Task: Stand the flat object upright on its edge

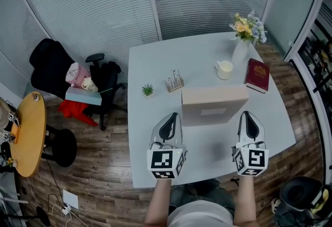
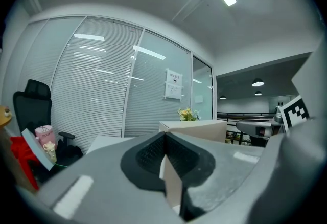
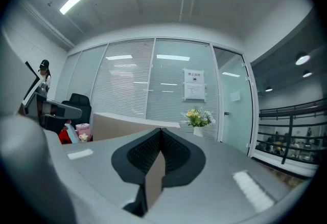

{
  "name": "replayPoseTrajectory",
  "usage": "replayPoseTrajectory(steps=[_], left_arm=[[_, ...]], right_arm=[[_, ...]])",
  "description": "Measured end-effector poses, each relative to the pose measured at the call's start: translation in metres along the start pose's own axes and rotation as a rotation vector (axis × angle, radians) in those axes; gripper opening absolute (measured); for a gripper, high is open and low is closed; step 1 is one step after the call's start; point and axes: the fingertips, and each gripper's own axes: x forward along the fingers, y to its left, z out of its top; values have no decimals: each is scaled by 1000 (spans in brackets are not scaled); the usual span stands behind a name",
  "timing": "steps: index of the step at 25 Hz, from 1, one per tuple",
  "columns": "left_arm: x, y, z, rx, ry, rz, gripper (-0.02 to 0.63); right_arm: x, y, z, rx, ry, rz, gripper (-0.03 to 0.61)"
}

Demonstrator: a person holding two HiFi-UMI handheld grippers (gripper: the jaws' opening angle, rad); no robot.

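Jaws together (left gripper (image 1: 174, 116), right gripper (image 1: 246, 114)), box (image 1: 214, 105) upright just beyond.

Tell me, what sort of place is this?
Most likely an office meeting room: glass partition walls with slatted blinds, a black high-backed office chair, and a pale grey table bearing a white mug.

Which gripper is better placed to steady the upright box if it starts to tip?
Probably the right gripper. Its shut tip sits close beside the right edge of the box. The left gripper, also shut, sits slightly clear of the box's left edge. The margin is small.
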Motion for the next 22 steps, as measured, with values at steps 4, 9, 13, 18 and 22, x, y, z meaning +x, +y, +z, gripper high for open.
replayPoseTrajectory(steps=[4, 9, 13, 18, 22], left_arm=[[0, -1, 1, -1, -1, -1, 0], [-1, -3, 1, 2, -2, -3, 0], [0, -4, 0, 2, -2, -1, 0], [-2, -5, 4, 4, -7, -1, 0], [-3, -5, 6, 6, -8, 4, 0]], right_arm=[[-1, -1, 0, -3, 2, 0, 23], [-4, -3, 0, -2, 2, 0, 23], [-5, -4, -1, 0, 2, 1, 23], [-6, -4, 0, 5, 0, 0, 23], [-7, -4, 0, 3, 1, 4, 23]])
